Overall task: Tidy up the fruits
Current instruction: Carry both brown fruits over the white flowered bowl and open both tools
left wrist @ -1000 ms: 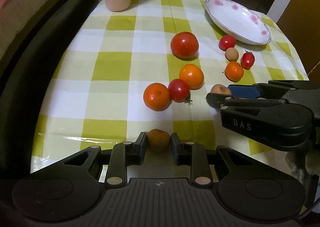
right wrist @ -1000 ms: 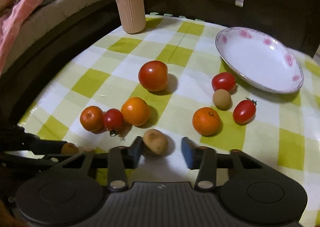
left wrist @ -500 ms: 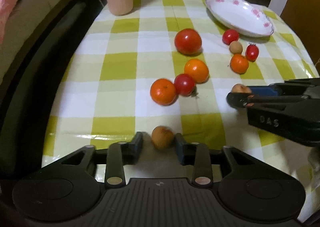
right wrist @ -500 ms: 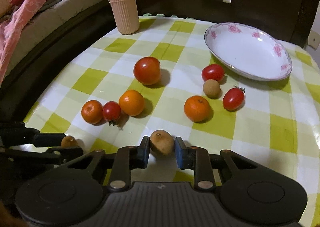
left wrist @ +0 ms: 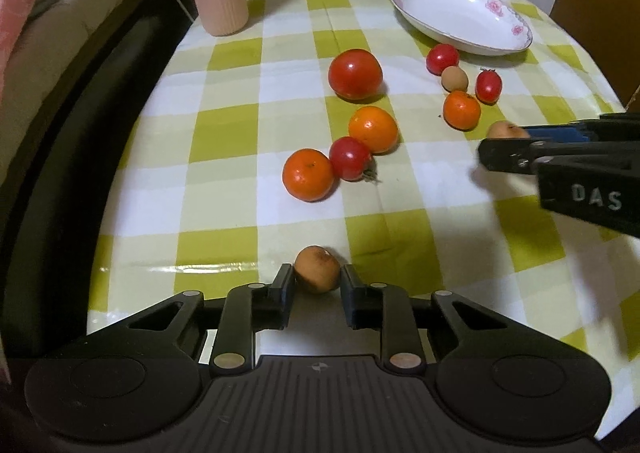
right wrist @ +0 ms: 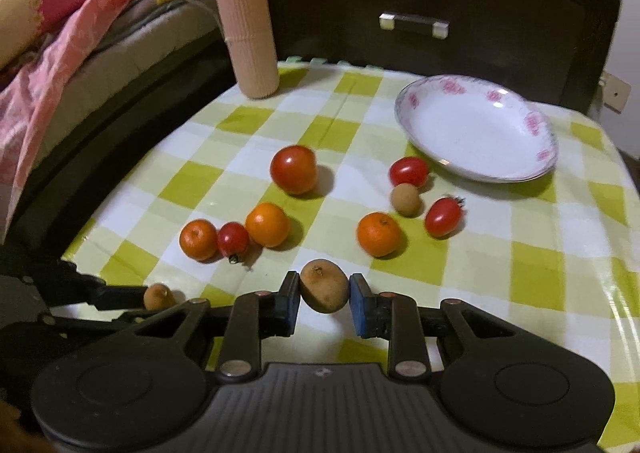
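My left gripper (left wrist: pixel 317 281) is shut on a small brown fruit (left wrist: pixel 317 268), held just above the table's near edge. My right gripper (right wrist: pixel 324 293) is shut on a larger brown fruit (right wrist: pixel 324 285), lifted off the cloth; it also shows in the left wrist view (left wrist: pixel 506 130). On the checked cloth lie a big tomato (right wrist: pixel 294 169), three oranges (right wrist: pixel 267 224) (right wrist: pixel 198 239) (right wrist: pixel 378 234), small tomatoes (right wrist: pixel 233 239) (right wrist: pixel 409 172) (right wrist: pixel 443 216) and a third brown fruit (right wrist: pixel 406 199). A white flowered plate (right wrist: pixel 476 129) stands at the back right, with nothing in it.
A tall pink ribbed cylinder (right wrist: pixel 248 29) stands at the table's back left corner. A dark cabinet with a metal handle (right wrist: pixel 414 23) is behind the table. A bed with a pink blanket (right wrist: pixel 60 21) lies to the left, past the table edge.
My right gripper closed on the larger brown fruit and lifted it. My left gripper, holding its small brown fruit, rose and drew back a little from the table.
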